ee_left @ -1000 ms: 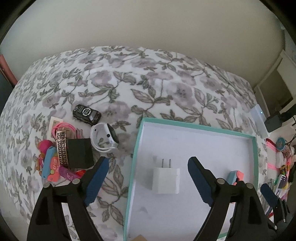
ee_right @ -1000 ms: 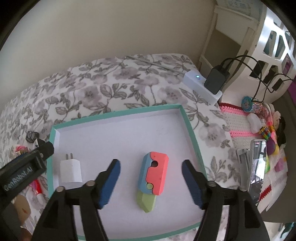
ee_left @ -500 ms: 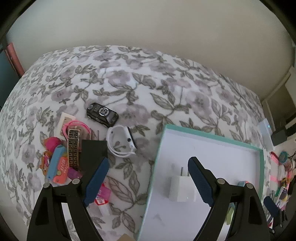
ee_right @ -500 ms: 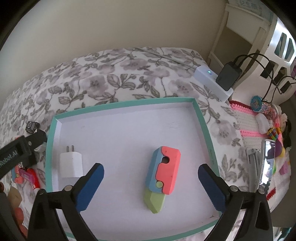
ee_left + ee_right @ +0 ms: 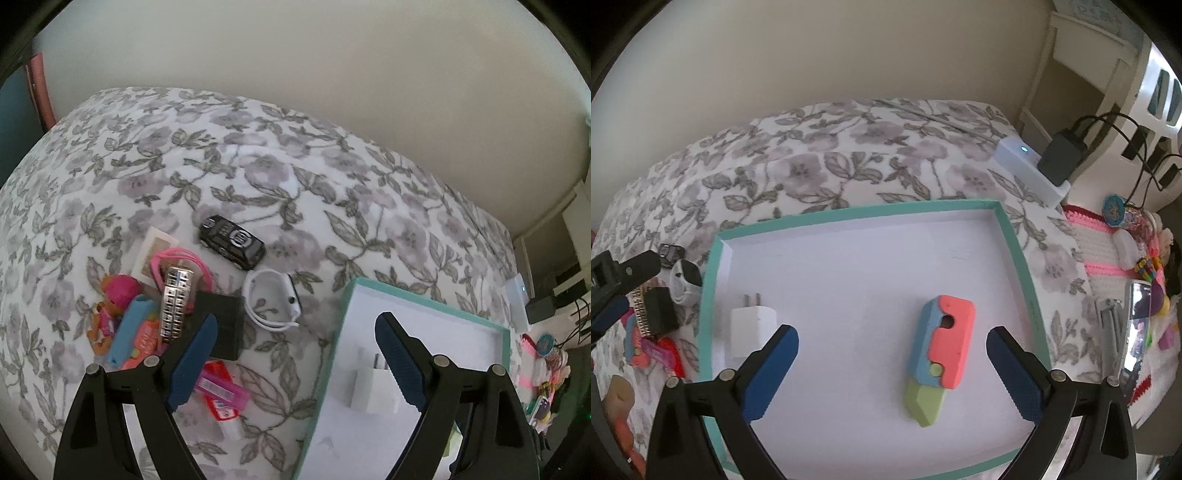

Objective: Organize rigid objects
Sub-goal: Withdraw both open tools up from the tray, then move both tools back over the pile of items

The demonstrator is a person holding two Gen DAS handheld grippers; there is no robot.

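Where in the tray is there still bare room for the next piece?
Open floor lies between the white charger and the toy knife, plus the whole strip along the tray's far rim. It is crowded outside, in the pile left of the tray.

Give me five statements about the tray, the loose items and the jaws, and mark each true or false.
1. The white charger lies inside the teal-rimmed tray. True.
2. The toy knife is clamped in the right gripper. False: the jaws are open, and the knife lies free on the tray floor.
3. The black toy car is in the tray. False: it sits on the floral cover, outside it.
4. The white smartwatch lies between the car and the tray. True.
5. The left gripper holds the black box. False: its jaws are open and empty.
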